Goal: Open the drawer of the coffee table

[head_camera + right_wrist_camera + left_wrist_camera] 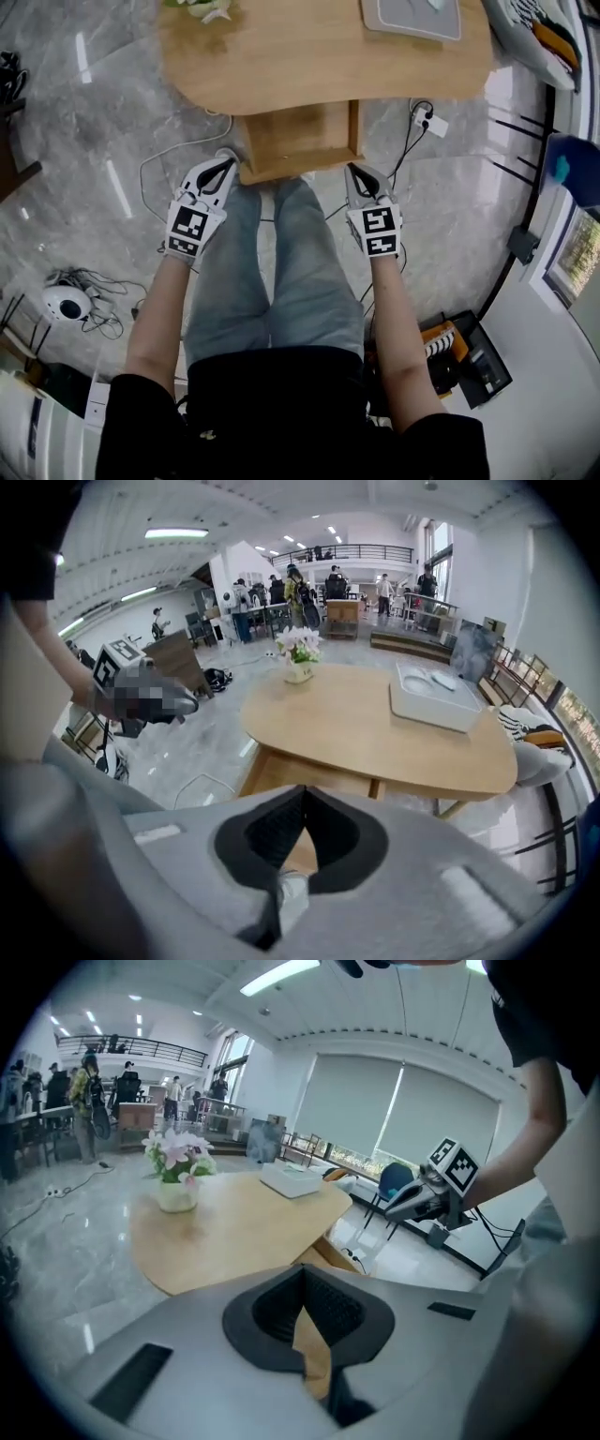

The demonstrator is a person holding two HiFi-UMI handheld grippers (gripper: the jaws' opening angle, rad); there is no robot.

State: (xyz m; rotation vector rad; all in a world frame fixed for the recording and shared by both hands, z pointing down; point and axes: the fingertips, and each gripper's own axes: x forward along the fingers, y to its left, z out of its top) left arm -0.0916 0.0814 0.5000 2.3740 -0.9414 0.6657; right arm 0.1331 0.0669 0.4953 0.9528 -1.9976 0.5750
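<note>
The light wooden coffee table [323,56] stands ahead of me, and its drawer [298,141] sticks out from under the near edge toward my knees. My left gripper [228,163] hovers just left of the drawer's front corner, jaws shut with nothing between them. My right gripper [354,172] hangs at the drawer's right front corner, also shut and empty. In the left gripper view the closed jaws [302,1271] point over the table [234,1227], with the right gripper [412,1206] off to the side. The right gripper view shows its closed jaws [302,794] above the drawer [314,778].
A white tray [412,17] and a flower vase [202,7] sit on the tabletop. My legs in jeans [272,272] are right behind the drawer. Cables and a power strip [433,122] lie on the marble floor, a white round device [66,302] at left, chairs at right.
</note>
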